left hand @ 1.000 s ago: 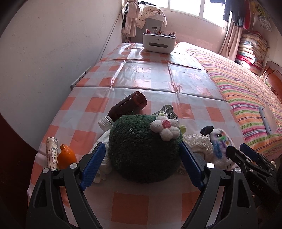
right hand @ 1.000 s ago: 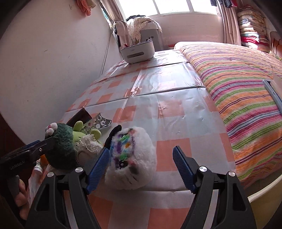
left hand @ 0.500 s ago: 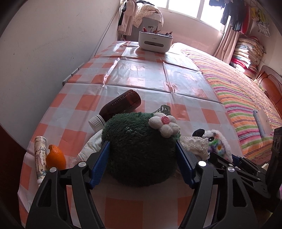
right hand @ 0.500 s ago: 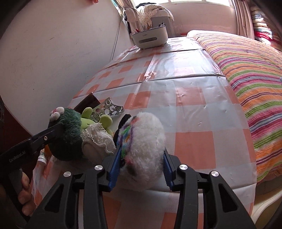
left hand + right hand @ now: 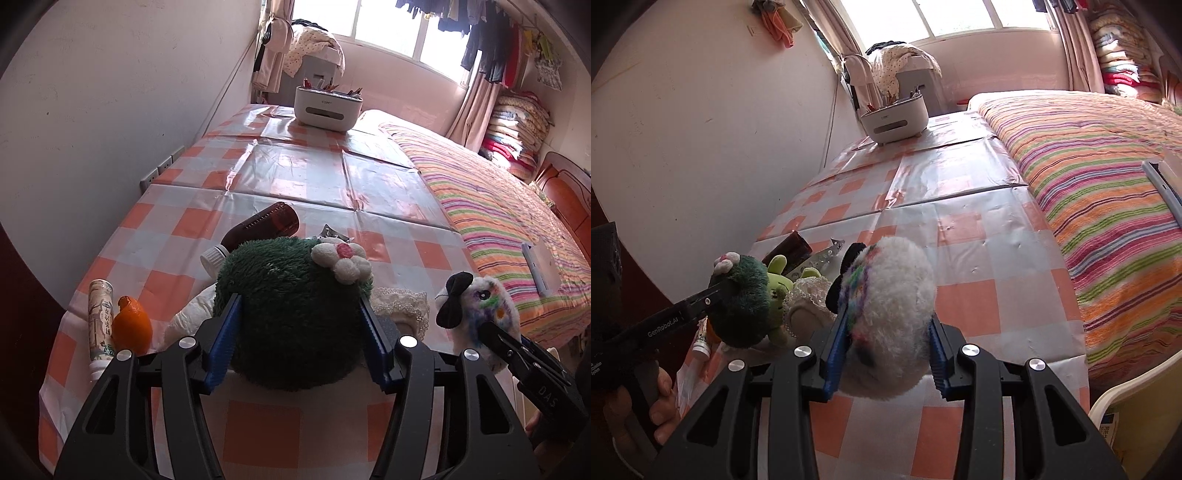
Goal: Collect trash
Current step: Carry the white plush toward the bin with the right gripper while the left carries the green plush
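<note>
The dark green plush toy [image 5: 291, 314], topped with a small white flower, is grasped between the blue pads of the left gripper [image 5: 297, 339], whose jaws are closing on it at the near edge of the table [image 5: 295, 177]. The white fluffy toy [image 5: 894, 314] with rainbow markings is squeezed between the pads of the right gripper [image 5: 886, 349], just beside the green one. A lace-trimmed cloth [image 5: 400, 301] is seen between the two toys. Near the table's left edge an orange [image 5: 132, 326] lies touching a printed tube [image 5: 99, 314]. A brown bottle [image 5: 264, 227] with a white cap lies behind the green toy. A white organiser box [image 5: 327, 107] stands at the far end.
</note>
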Available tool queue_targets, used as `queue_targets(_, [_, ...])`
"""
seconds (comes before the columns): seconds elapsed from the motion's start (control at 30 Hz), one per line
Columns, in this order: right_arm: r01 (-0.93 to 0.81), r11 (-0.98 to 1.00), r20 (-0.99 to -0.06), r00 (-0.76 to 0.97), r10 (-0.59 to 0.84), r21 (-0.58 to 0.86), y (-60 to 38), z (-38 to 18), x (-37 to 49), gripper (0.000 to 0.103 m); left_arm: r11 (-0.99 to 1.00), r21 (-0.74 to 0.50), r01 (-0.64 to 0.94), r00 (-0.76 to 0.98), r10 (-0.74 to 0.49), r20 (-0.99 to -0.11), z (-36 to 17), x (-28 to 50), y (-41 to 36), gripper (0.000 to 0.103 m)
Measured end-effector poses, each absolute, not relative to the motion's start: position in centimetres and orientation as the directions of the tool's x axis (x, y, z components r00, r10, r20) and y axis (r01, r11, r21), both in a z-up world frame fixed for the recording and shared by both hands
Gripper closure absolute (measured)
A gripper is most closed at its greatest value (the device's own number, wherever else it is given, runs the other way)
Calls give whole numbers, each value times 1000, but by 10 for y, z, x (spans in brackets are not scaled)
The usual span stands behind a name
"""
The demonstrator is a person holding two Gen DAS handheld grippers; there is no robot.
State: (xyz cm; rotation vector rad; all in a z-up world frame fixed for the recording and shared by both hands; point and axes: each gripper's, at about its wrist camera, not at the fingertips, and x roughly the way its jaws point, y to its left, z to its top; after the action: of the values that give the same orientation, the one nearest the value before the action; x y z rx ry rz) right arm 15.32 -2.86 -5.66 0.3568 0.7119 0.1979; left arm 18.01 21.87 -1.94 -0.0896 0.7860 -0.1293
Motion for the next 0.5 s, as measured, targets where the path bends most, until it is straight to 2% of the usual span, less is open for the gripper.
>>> queue_targets(0.5, [-49,935,-550,798,247,350,-57,-39,115,66,972,-188,141,742,-230,-629,5,146,212,45])
